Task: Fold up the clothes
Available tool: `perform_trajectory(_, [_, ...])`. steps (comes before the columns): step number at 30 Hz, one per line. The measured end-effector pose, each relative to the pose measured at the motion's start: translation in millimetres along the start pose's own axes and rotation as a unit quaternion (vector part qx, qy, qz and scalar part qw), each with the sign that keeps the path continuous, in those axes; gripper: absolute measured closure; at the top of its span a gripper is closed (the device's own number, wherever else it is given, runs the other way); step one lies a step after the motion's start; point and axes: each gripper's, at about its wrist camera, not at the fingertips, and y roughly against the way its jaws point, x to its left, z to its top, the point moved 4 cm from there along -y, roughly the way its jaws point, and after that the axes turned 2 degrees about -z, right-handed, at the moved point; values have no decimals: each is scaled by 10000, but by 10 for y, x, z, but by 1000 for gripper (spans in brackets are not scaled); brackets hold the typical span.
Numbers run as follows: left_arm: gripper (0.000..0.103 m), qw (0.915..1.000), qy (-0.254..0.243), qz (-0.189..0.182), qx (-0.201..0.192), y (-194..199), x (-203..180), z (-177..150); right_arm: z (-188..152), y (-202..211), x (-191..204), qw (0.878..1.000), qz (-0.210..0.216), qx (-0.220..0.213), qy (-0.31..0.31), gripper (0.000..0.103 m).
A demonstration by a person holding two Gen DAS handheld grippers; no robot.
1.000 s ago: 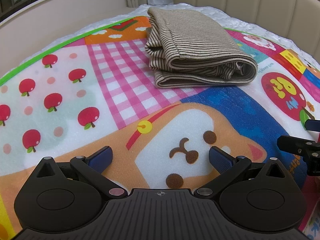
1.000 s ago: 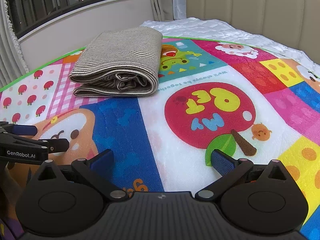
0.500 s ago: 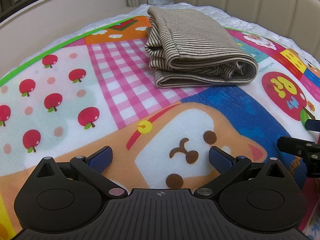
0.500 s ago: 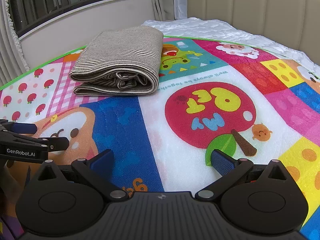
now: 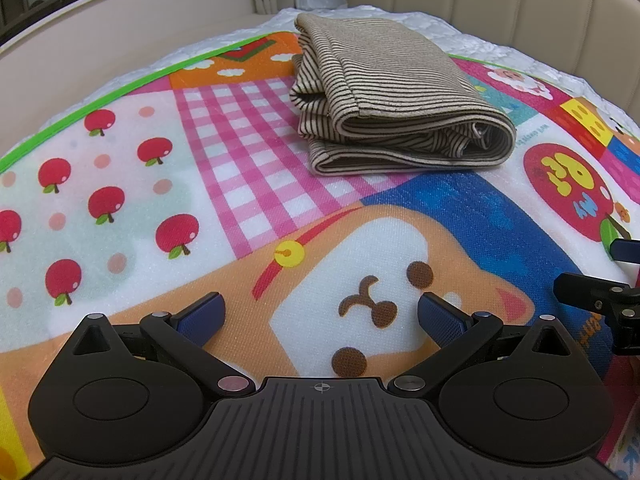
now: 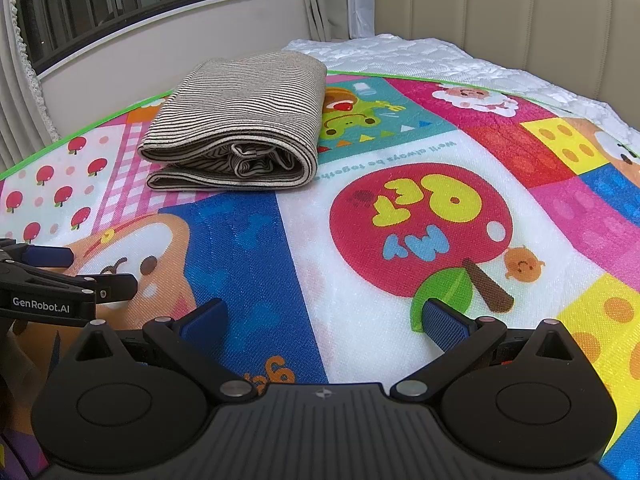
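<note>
A beige and brown striped garment lies folded into a thick bundle at the far side of the colourful play mat. My left gripper hovers open over the cartoon dog print, well short of the bundle, with nothing between its blue pads. My right gripper is open too, above the blue patch and red apple print, also empty. Each gripper shows at the edge of the other's view: the right one, the left one.
The mat covers a white quilted mattress. A padded beige headboard rises behind it. A pale wall with a window and curtains runs along the left. Bare mat lies between the grippers and the bundle.
Both grippers have stayed almost still. The right view has drifted very slightly; the folded garment has not moved.
</note>
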Motion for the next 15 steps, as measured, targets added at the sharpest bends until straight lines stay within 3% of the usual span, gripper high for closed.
perform_trajectory(15, [0,10000,-25,-16,-2,-7,3,1,1,-2,7,10000,-5,3,-4,0])
